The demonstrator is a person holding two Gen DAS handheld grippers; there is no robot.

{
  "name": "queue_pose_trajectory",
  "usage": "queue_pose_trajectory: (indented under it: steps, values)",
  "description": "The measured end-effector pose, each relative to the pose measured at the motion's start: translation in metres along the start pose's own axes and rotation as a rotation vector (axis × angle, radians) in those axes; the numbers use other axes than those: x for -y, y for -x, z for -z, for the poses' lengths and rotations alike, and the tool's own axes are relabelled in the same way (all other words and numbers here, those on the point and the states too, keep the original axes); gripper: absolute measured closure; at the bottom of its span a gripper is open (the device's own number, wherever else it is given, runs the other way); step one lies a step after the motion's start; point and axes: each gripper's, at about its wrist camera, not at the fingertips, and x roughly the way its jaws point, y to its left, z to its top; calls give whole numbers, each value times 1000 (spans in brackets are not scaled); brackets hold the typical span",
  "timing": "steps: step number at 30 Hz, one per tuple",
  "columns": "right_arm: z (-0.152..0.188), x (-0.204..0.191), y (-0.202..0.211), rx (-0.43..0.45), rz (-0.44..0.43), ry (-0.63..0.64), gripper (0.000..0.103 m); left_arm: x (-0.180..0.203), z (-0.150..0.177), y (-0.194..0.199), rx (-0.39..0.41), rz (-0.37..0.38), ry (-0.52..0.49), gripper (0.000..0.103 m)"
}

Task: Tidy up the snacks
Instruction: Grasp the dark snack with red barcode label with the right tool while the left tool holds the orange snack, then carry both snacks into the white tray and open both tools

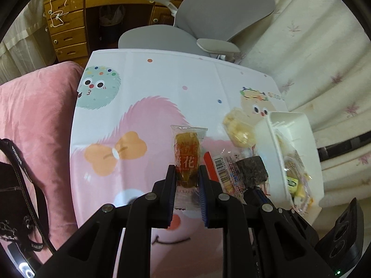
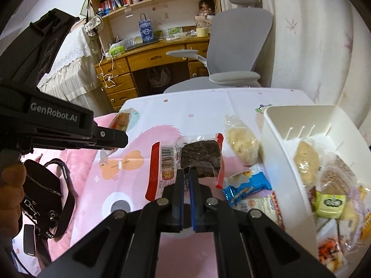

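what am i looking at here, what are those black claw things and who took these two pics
Each black claw is a hand-held tool with two fingers; a person holds one in each hand. Each carries its own camera, so each picture looks along one tool.

The left tool is shut on a clear packet with an amber twisted snack. The right tool pinches the edge of a red-edged packet holding a dark block.

On the cartoon tablecloth lie a pale puffed snack bag and a blue packet. The white bin holds sorted snacks.

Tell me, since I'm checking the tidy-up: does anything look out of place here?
Yes. Three wrapped snacks lie on the cartoon-print tablecloth outside the white plastic bin: a clear pack of pale puffed pieces, a blue-and-white packet and a red-and-white one. Nothing looks spilled or torn.
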Motion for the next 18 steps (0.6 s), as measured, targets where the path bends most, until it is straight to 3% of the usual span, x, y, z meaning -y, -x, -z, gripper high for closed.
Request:
queue_pose_trajectory:
  steps: [9, 18]
  values:
    - [17, -2, 65, 68, 20, 2, 99, 30, 51, 44, 54, 56, -52, 87]
    - [48, 14, 116, 82, 69, -48, 99, 59, 106, 60, 39, 110, -103, 87]
